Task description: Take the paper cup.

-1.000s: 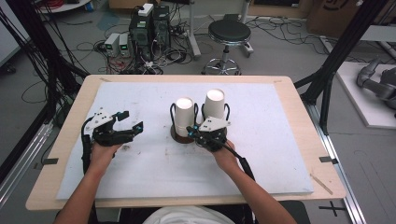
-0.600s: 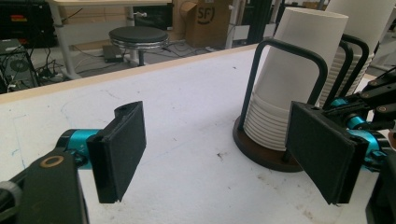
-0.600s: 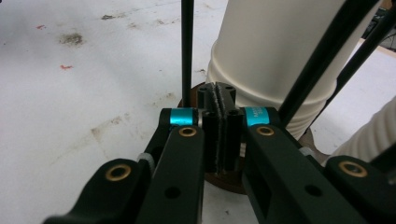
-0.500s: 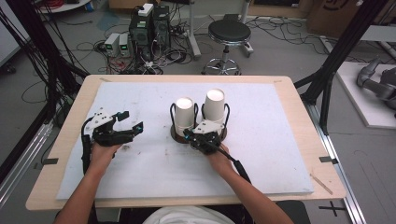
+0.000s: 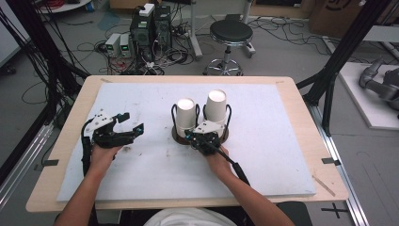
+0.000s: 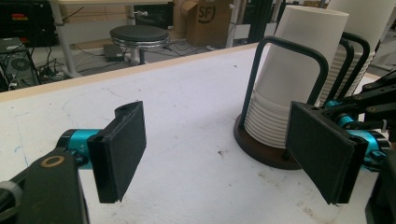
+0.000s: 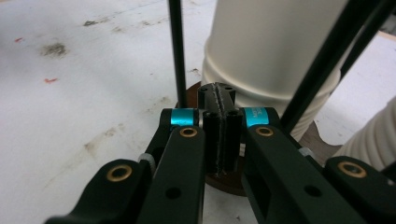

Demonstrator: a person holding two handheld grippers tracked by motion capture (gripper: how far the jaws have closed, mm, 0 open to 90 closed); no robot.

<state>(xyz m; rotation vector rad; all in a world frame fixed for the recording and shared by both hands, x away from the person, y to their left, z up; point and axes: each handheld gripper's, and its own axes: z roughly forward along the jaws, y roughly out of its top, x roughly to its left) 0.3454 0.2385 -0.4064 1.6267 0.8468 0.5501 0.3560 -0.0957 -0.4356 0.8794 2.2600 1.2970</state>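
High view: two stacks of white paper cups stand upside down in a black wire cup holder [image 5: 201,123] with a round dark base, near the middle of a white foam board [image 5: 282,141] that covers a light wooden table [image 5: 301,94]. The left cup stack [image 5: 185,117] and the right cup stack [image 5: 216,109] stand side by side. The right gripper [image 5: 196,137] sits at the holder's near edge, just in front of the left stack. The left gripper [image 5: 133,124] is held well to the left of the holder, above the board, jaws spread apart.

Left gripper view: its two black jaw pads are wide apart with nothing between them; the holder stands beyond the right-hand pad, on the stained board.

Right gripper view: the jaws are pressed flat together with nothing between them, their tips over the holder's dark base, just beside a thin black upright wire [image 7: 176,51] and close before the left stack.
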